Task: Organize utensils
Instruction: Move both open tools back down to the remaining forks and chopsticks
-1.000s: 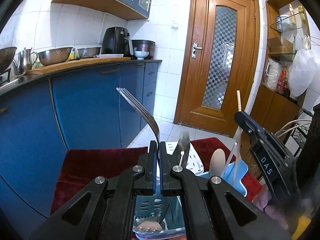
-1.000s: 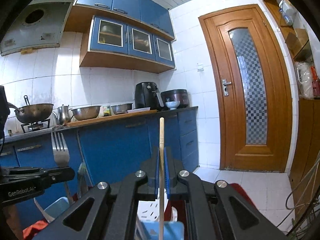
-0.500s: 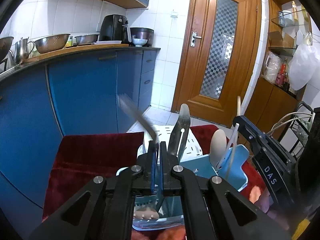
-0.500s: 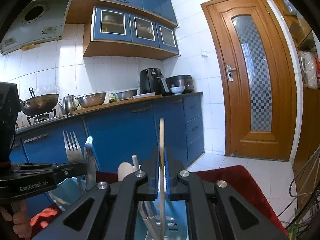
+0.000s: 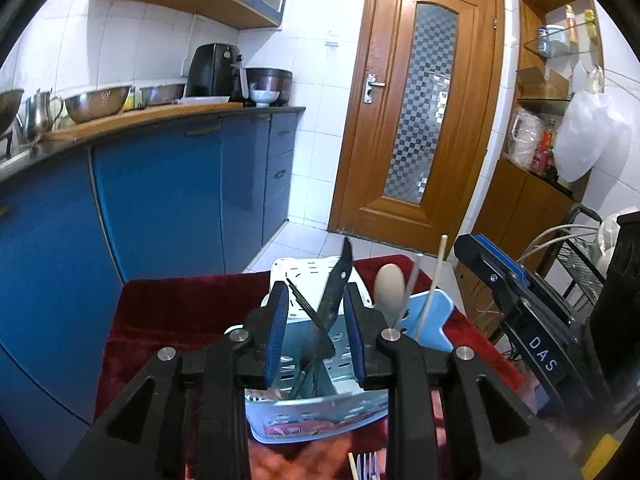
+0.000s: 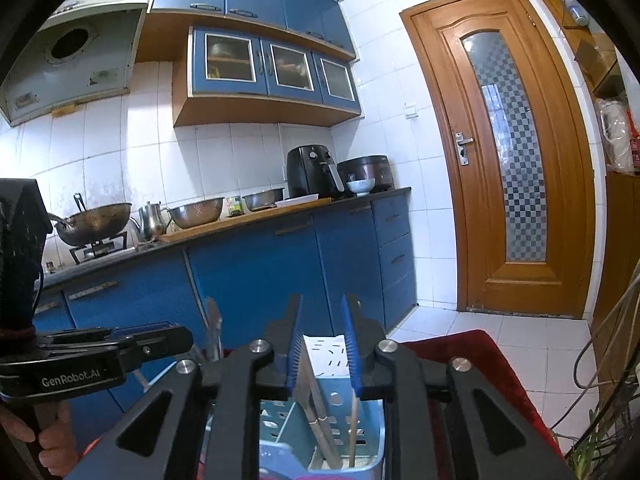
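Observation:
My left gripper (image 5: 316, 306) hovers over a white perforated utensil caddy (image 5: 298, 276) on a red cloth; its jaws are opening. A fork (image 5: 304, 305) leans loose between the pads, touching neither, beside a slotted metal utensil (image 5: 339, 284). A wooden spoon (image 5: 390, 285) and a chopstick (image 5: 435, 276) stand in the light-blue holder (image 5: 430, 322). The jaws of my right gripper (image 6: 322, 320) are opening above that blue holder (image 6: 360, 458). A chopstick (image 6: 353, 428) stands free inside it with several others (image 6: 316, 412). Each gripper shows in the other's view: right gripper (image 5: 516, 296), left gripper (image 6: 120, 346).
The red cloth (image 5: 180, 312) covers a small table in front of blue kitchen cabinets (image 5: 160, 200). More cutlery (image 5: 366, 468) lies at the near edge. A wooden door (image 5: 412, 112) is behind, shelves and a wire rack (image 5: 580, 256) at right. A hand (image 6: 52, 444) grips the left handle.
Both grippers went from shut to open. The fork slipped down from the left pads into the white caddy. The chopstick dropped from the right pads into the blue holder.

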`<move>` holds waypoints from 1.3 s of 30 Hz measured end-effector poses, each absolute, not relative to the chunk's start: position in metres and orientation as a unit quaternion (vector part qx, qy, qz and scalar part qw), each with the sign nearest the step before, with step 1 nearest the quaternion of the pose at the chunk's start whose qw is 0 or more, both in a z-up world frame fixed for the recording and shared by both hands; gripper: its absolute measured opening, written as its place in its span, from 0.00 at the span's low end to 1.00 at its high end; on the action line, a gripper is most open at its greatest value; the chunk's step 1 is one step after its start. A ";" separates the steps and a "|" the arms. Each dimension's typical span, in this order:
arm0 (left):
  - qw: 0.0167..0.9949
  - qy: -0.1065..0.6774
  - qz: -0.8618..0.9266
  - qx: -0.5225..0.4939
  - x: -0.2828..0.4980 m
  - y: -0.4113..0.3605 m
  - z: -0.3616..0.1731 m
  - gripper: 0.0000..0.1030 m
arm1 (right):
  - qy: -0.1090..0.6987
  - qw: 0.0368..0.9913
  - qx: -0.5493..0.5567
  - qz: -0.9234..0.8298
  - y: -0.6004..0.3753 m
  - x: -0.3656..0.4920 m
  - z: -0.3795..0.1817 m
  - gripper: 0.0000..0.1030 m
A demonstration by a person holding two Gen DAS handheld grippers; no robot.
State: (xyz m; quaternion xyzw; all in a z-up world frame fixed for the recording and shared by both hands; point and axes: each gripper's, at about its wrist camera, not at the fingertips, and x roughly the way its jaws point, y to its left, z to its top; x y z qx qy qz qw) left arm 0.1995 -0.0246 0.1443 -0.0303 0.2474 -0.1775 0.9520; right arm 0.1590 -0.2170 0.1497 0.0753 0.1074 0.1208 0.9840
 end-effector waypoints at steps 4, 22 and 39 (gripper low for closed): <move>0.955 0.233 -0.184 -0.020 0.176 -0.025 0.158 0.29 | 0.113 0.983 0.079 0.120 -0.218 0.141 0.159 0.21; 0.938 0.300 -0.173 -0.022 0.115 -0.004 0.147 0.33 | 0.245 0.955 0.106 0.126 -0.224 0.078 0.162 0.21; 0.901 0.397 -0.173 -0.024 0.099 -0.004 0.065 0.33 | 0.373 0.913 0.110 0.121 -0.226 0.054 0.097 0.23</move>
